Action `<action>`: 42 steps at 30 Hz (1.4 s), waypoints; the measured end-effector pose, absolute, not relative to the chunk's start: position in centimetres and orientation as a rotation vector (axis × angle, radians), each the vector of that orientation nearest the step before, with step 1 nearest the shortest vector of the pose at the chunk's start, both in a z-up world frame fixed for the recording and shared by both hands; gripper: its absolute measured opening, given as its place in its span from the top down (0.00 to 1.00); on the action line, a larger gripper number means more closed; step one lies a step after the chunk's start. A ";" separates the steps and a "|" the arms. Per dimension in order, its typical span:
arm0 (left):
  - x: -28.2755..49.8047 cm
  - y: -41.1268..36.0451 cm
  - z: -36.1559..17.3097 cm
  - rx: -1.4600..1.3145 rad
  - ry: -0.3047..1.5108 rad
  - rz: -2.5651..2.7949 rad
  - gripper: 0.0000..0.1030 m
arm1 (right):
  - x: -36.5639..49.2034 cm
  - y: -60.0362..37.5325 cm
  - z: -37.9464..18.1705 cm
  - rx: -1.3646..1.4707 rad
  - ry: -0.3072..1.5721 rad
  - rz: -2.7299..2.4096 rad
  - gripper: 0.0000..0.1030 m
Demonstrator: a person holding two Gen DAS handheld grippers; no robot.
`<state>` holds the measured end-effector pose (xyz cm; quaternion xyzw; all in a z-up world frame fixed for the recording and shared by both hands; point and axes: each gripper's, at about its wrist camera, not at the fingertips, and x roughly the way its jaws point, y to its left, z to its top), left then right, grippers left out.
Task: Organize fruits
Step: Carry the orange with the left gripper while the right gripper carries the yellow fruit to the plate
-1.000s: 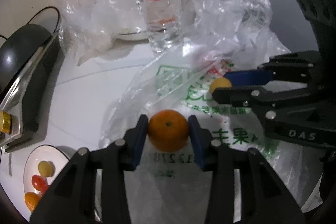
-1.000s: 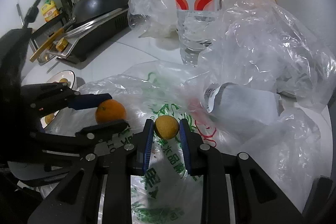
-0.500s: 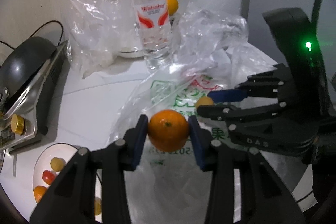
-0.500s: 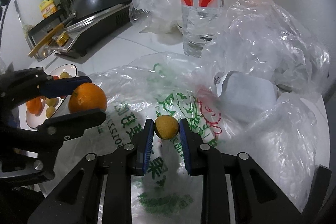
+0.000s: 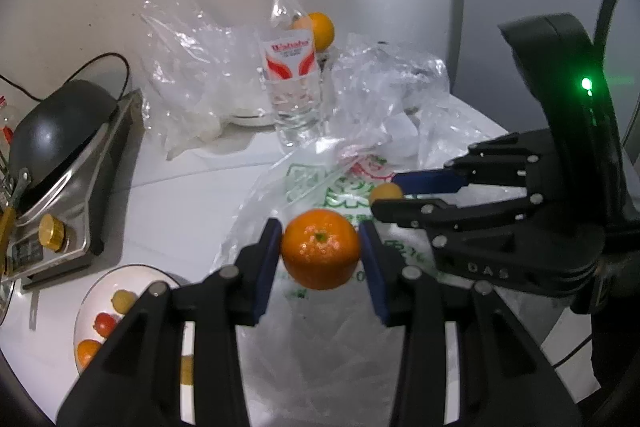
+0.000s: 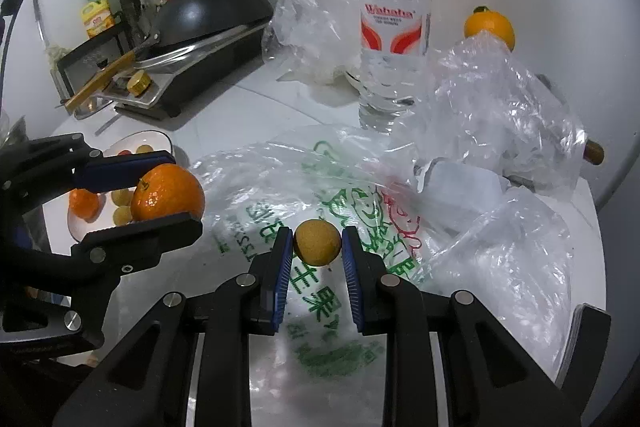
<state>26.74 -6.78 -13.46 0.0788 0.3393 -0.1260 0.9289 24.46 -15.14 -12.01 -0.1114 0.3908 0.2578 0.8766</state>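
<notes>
The orange (image 5: 319, 254) sat pinched between the blue fingers (image 5: 265, 269) of the left gripper (image 5: 320, 267), held clear above the printed plastic bag (image 6: 320, 291) on the white tabletop (image 5: 176, 203). The small yellow fruit (image 6: 317, 242) was likewise pinched by the right gripper (image 6: 316, 267), also over the bag. The plate (image 5: 120, 275), near the tabletop's left edge, already carried several small fruits and one orange fruit. Judged partway done: both held fruits were not yet on the plate, assuming that is their destination. Another orange (image 6: 489, 27) sat at the back behind crumpled clear plastic, beside the water bottle (image 6: 394, 27), apparently left to collect.
</notes>
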 end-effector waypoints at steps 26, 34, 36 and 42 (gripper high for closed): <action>21.5 -3.8 -10.9 0.127 0.618 -0.237 0.61 | 19.3 -11.6 -8.9 -0.290 0.749 0.547 0.74; 19.9 -2.2 -10.8 0.113 0.604 -0.234 0.61 | 17.9 -9.6 -8.5 -0.315 0.738 0.554 0.74; 19.5 -1.6 -10.8 0.107 0.600 -0.232 0.61 | 17.6 -9.1 -8.4 -0.321 0.736 0.556 0.74; 18.5 0.1 -10.9 0.087 0.592 -0.214 0.61 | 16.7 -7.1 -8.2 -0.341 0.722 0.571 0.74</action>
